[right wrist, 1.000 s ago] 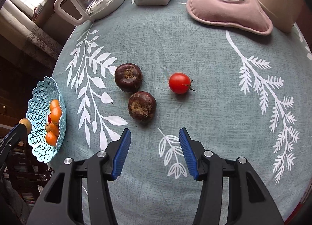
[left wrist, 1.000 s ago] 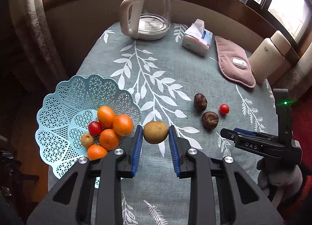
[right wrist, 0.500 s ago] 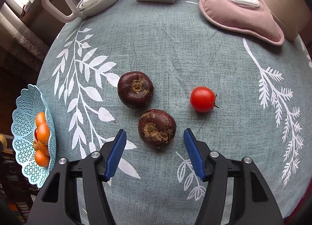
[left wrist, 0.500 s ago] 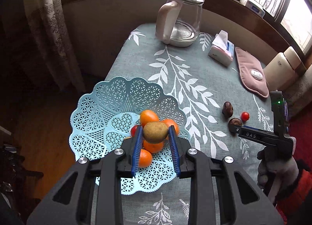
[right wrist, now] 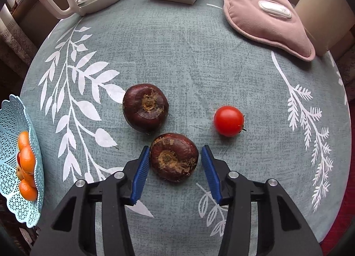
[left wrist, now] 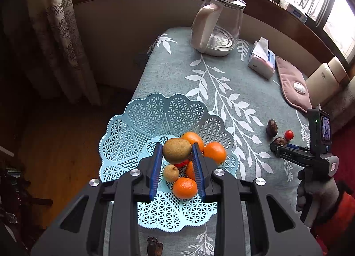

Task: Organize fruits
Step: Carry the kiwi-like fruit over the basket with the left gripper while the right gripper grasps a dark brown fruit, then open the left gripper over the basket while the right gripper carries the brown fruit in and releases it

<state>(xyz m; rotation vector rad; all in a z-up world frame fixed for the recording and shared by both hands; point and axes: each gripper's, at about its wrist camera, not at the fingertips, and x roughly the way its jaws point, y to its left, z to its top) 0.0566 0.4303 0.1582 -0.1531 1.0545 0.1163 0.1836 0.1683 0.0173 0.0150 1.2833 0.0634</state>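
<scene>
So left gripper (left wrist: 177,162) is clamped across the middle of the kiwi (left wrist: 177,150), held above the oranges (left wrist: 214,152) in the blue basket (left wrist: 142,127); it looks light and soft-skinned, so release gently. Right gripper (right wrist: 174,168) stands apart, straddling the near dark fruit (right wrist: 174,157) on the tablecloth (right wrist: 188,56). Probably firm, smooth and roll-prone; grip it at its widest.

Left wrist view high above the blue basket (left wrist: 155,120), right wrist view close over the tablecloth (right wrist: 188,56); basket shared.
</scene>
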